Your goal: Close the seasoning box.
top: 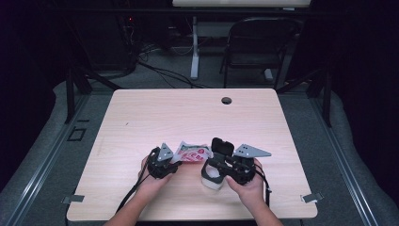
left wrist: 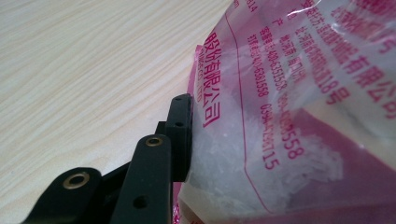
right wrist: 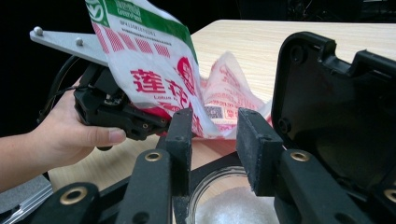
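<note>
The left claw (top: pixel 173 162) was clamped on the lower part of a pink-printed plastic bag (top: pixel 190 153) of white granules, which stood tilted just to the left of a glass jar (top: pixel 212 178) near the front edge of the worktop (top: pixel 188 113). The right claw (right wrist: pixel 215 135) stood with its jaws parted and nothing between them, poised directly above the jar (right wrist: pixel 224 205) of white granules. The jar's black hinged lid (top: pixel 222 147) stood raised behind the jar.

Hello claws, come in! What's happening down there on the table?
Left claw shut on bag. Right claw open over jar, lid up. Nothing blocking.
</note>
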`<state>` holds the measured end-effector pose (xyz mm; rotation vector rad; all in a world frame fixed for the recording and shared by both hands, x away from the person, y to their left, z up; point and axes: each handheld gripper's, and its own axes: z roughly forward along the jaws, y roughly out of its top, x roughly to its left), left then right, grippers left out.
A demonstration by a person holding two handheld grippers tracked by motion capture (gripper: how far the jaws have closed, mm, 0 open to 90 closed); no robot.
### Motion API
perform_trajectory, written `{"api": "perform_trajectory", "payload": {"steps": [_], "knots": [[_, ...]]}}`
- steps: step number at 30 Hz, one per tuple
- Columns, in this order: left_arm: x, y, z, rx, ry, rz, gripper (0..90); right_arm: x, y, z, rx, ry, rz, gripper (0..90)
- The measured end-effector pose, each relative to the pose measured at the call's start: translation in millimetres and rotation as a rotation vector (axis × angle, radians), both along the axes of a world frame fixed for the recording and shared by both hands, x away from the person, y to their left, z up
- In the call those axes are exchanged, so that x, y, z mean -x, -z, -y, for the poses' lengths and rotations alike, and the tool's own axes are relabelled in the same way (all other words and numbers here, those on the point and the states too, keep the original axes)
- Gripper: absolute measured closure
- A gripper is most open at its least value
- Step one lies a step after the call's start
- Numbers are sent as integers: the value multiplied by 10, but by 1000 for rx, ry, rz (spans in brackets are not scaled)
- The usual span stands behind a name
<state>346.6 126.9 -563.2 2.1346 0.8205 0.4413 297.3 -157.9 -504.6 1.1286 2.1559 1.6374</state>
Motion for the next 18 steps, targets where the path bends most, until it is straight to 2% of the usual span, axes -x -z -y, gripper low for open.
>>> {"api": "perform_trajectory", "payload": {"steps": [8,18], "knots": [[-34,-27,-79,16,-47,4,694,2,5,11,0,1,-2,654],[-101,-71,-264,50,-148,-10,694,-2,31,26,2,5,-12,649]]}}
